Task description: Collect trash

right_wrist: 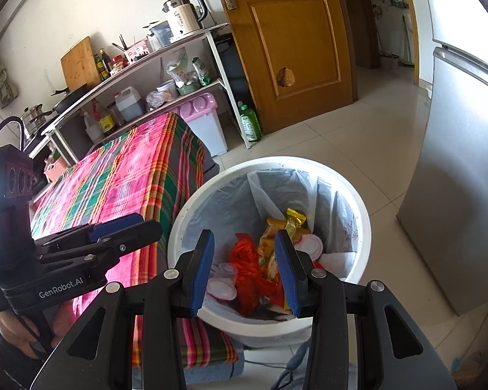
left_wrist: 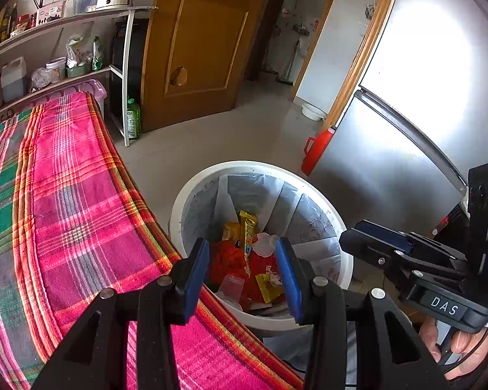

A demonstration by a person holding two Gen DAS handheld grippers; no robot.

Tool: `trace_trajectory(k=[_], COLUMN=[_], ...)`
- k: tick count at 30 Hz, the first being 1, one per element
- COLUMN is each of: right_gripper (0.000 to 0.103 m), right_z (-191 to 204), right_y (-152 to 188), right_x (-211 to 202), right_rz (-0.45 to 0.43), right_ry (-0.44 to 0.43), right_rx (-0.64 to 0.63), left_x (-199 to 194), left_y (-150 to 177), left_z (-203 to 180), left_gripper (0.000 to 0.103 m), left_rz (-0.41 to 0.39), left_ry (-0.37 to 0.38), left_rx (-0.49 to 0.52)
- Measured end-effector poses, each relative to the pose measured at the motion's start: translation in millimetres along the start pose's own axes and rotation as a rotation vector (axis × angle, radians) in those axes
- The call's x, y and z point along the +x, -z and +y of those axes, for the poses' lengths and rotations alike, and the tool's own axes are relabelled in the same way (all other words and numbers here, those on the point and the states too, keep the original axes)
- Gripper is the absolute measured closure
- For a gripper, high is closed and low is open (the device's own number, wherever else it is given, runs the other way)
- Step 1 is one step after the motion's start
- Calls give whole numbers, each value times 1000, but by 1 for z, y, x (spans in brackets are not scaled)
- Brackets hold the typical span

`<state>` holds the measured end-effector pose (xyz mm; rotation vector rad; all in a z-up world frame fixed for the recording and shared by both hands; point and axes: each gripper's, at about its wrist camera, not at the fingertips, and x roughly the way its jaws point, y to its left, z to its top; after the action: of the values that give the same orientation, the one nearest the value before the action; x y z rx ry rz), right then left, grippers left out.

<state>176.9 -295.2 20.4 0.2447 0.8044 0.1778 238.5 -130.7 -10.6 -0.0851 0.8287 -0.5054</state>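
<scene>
Left gripper (left_wrist: 242, 273) and right gripper (right_wrist: 244, 271), both empty with pads apart, hover above the bin (left_wrist: 192, 195) beside the desk's (left_wrist: 81, 211) edge; wrappers (left_wrist: 247, 227) lie inside, directly below.

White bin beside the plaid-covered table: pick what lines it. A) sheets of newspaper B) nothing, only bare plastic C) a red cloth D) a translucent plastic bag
D: a translucent plastic bag folds over the inside wall of the white bin, with wrappers and small cups lying at the bottom.
</scene>
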Motion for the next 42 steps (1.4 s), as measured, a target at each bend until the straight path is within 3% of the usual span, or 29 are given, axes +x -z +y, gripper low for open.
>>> trace_trajectory(k=[14,26,42], right_gripper=[63,62,59], right_z=[45,72,93], right_y=[27,68,108], right_x=[-38,-70,-100], right_rz=[-51,-69,-126], right_ry=[11,58,89], right_rx=[-78,-159,-204], left_x=[-56,-105,-138], left_y=[33,69,112], left_z=[-1,-8,-12], left_gripper=[57,49,44], left_rz=[-66,-129,-167], left_ry=[-47,-106,-149], left_rx=[33,64,48])
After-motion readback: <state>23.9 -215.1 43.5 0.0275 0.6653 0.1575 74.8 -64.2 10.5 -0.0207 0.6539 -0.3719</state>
